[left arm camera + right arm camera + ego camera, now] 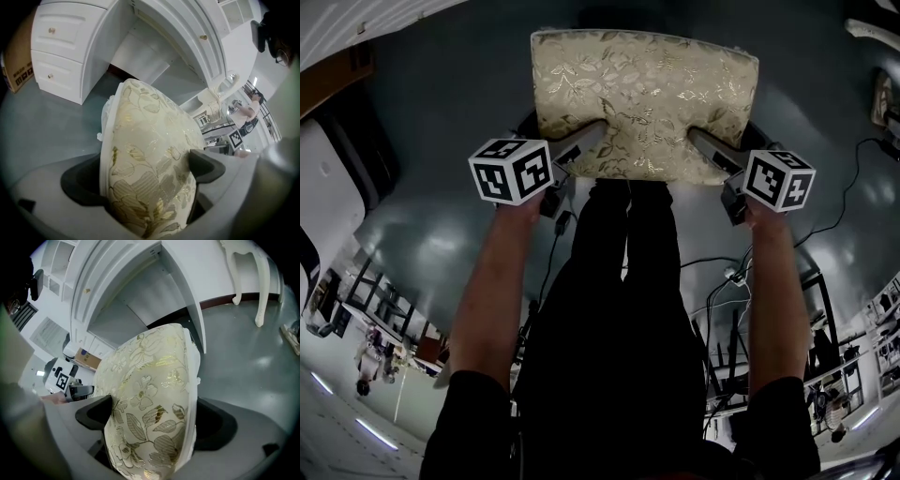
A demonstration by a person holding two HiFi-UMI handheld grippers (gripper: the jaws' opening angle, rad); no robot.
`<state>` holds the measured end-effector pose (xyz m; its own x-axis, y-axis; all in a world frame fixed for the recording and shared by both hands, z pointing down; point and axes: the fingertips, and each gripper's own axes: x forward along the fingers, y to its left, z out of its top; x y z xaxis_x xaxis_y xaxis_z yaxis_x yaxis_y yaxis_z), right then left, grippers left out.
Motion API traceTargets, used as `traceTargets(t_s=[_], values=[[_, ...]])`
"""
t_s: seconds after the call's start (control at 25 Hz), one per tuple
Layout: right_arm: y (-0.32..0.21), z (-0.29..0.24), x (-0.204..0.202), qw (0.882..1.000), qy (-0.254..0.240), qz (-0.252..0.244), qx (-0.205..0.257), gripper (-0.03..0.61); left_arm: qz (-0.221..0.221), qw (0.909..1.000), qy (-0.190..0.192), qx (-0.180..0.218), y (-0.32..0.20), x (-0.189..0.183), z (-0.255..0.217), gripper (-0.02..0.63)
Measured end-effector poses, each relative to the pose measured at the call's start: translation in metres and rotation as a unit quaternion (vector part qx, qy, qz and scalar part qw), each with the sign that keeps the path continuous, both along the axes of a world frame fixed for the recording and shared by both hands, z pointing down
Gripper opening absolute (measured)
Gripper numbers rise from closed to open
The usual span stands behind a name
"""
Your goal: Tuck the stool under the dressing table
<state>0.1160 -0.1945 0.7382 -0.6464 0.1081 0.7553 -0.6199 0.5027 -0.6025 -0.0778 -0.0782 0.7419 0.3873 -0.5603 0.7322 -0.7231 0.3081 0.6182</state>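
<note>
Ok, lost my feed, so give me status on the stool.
Left gripper and right gripper both shut on stool. Stool facing dressing table opening, not yet under. Nothing seen blocking.

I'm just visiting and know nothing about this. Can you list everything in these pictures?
Stool: one, cream cushion with gold flowers, in front of the person.
Dressing table: one, white, with drawers, beyond the stool.
Cardboard box: one, brown, left of the dressing table.
Curved-leg furniture: one, white, right of the dressing table.
Floor: grey.
Left gripper: one, grey, clamped on the stool's cushion.
Right gripper: one, grey, clamped on the cushion too.
</note>
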Motion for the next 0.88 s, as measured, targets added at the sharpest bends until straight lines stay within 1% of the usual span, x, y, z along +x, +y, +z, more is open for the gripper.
traceTargets(t_s=[0.16,0.24,0.32,0.48,0.6,0.72,0.88], values=[[0.002,0.000,0.001,1.000,-0.002,0.005,0.001,0.518,0.000,0.9999,0.011,-0.008,0.004,0.002,0.003,0.557],[0.000,-0.001,0.001,1.000,-0.006,0.007,0.007,0.517,0.001,0.9999,0.013,-0.005,0.002,0.001,0.003,0.557],[0.000,0.000,0.000,1.000,-0.011,0.008,0.008,0.517,0.006,1.0000,0.008,0.000,0.000,0.000,0.001,0.557],[0.007,0.002,0.002,1.000,-0.022,0.014,-0.006,0.517,0.023,0.9997,-0.004,-0.002,-0.001,-0.003,-0.003,0.557],[0.005,0.000,0.004,0.999,-0.022,0.023,-0.001,0.517,0.032,0.9995,-0.006,0.003,-0.006,-0.003,-0.003,0.557],[0.005,0.003,0.001,1.000,-0.021,0.021,0.003,0.517,0.030,0.9995,-0.003,0.008,-0.004,-0.005,0.001,0.557],[0.006,0.005,0.001,0.999,-0.034,0.012,-0.004,0.517,0.018,0.9998,-0.006,0.000,0.002,-0.003,-0.001,0.557]])
